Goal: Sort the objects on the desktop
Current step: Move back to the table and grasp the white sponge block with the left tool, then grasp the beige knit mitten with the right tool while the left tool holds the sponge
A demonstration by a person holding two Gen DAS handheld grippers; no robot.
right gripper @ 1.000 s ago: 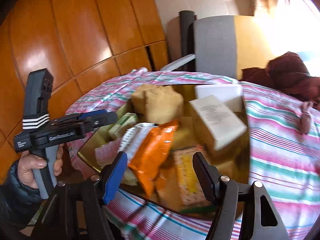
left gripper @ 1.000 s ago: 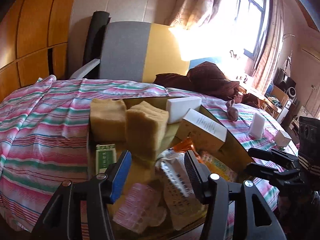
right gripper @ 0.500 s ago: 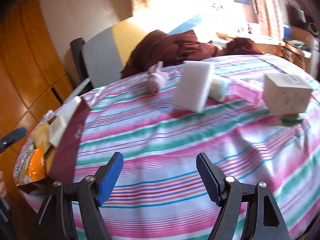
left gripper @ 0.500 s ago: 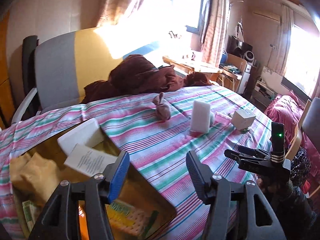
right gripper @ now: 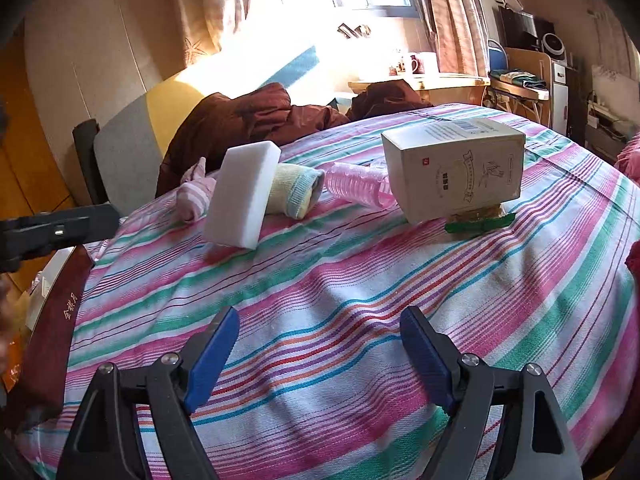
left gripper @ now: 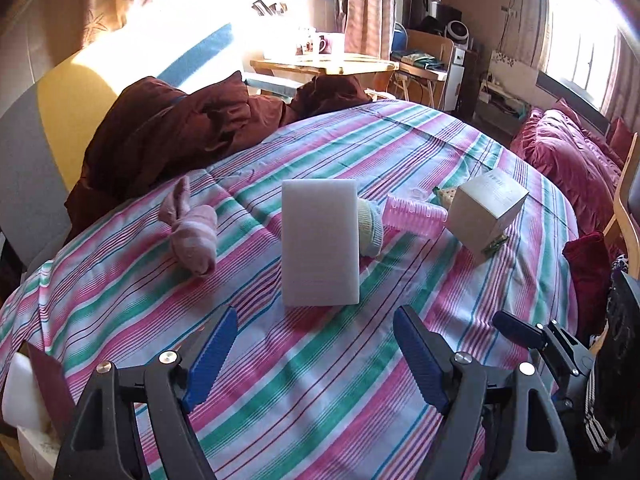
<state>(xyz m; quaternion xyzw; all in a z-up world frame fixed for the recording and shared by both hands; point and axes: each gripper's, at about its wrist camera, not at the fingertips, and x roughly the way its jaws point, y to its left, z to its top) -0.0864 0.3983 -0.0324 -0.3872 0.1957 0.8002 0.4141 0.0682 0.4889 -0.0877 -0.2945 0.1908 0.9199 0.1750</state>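
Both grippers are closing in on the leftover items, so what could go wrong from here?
The white sponge block stands on edge, leaning on the yellow sock; a nudge may topple it. The cardboard box sits on a green packet, so lifting it may drag that. The striped cloth is wrinkled and could snag.

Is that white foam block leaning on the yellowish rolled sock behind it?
Touching. In the right wrist view the white foam block stands tilted with its back face against the rolled sock, no gap showing between them.
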